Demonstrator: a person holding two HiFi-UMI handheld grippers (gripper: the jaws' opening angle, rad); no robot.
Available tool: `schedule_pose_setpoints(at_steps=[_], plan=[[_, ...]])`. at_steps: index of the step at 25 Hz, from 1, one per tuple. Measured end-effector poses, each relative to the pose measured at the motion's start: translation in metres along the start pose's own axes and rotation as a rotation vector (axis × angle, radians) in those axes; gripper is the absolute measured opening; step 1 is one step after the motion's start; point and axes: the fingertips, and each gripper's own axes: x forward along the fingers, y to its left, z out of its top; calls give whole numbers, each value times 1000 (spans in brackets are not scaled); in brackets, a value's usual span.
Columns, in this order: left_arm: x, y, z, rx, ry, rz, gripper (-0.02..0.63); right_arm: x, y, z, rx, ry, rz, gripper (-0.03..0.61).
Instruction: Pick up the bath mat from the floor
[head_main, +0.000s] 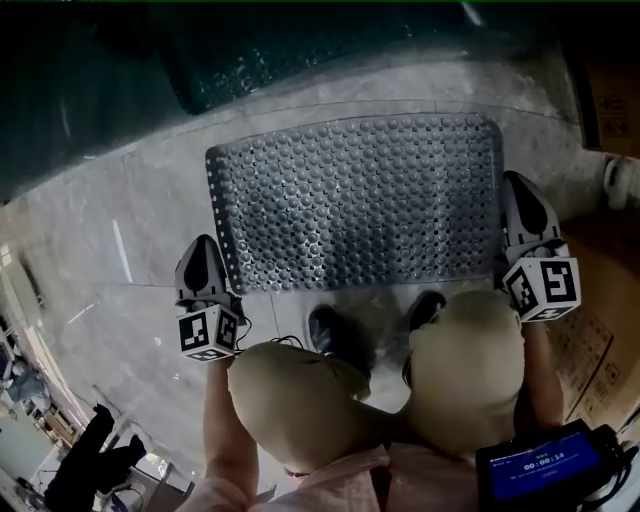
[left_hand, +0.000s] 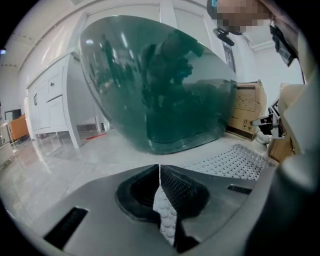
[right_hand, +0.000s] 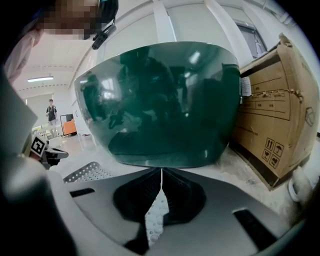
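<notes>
With jaws shut tip to tip and holding nothing, the left gripper (head_main: 204, 243) and right gripper (head_main: 516, 183) flank the short ends of a grey, bump-studded rectangular mat (head_main: 360, 200), flat on the pale floor (head_main: 130, 240), long axis running left to right before a green tub (head_main: 300, 50).

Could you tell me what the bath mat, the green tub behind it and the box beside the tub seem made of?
Bath mat: likely rubber or soft plastic, grey; rows of raised bumps. Tub: glossy dark green plastic or glass; it mirrors the room. Box: brown cardboard, printed handling symbols.
</notes>
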Motion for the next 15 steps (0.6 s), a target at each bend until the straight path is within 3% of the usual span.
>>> schedule_pose_setpoints(at_steps=[6,9,15], plan=[[12,13,-18,-26,35,8,32,2,3,14,-23,-22,4,18],[21,12,-27,-51,53,-21,156,1,4,14,-29,-8,-3,18],[38,21,-57,-58,94,-29,207,0,-4,12,-45,5,-31,18]])
